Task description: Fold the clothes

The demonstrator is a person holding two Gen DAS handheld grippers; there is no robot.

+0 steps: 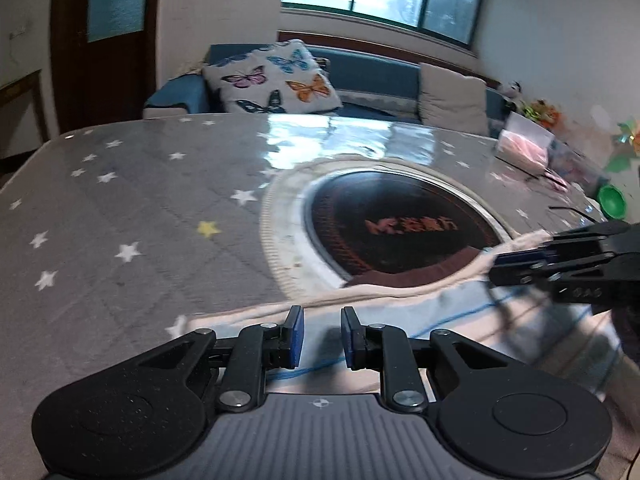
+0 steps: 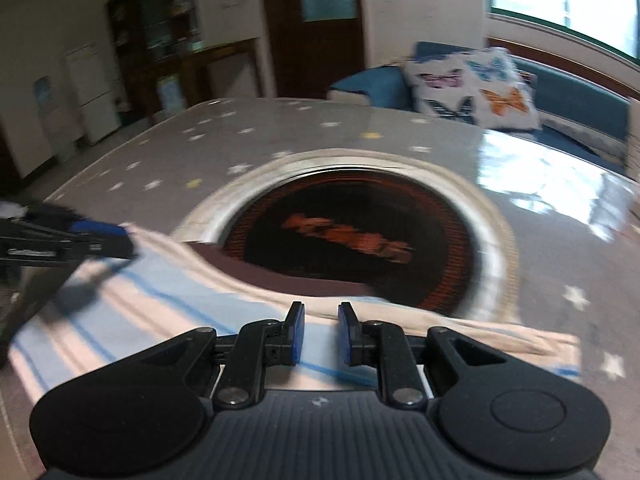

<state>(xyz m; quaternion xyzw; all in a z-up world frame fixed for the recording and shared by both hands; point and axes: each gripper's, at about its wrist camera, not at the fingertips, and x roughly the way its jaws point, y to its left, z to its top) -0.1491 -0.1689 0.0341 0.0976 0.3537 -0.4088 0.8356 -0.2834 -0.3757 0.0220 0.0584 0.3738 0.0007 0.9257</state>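
While angled down, both grippers (image 1: 322, 336) (image 2: 321, 332) hover narrowly parted over striped cloth (image 2: 160, 300).

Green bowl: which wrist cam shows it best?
Left wrist. The green bowl sits at the far right table edge, past the right gripper, small but recognisable by colour and round rim. The right wrist view does not show it at all; that side of the table is outside its frame.

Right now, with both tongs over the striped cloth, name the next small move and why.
Probably lower both tongs onto the striped cloth and close on its far edge. Left tongs and right tongs show a narrow gap with nothing pinched, and the cloth lies flat by the round burner.
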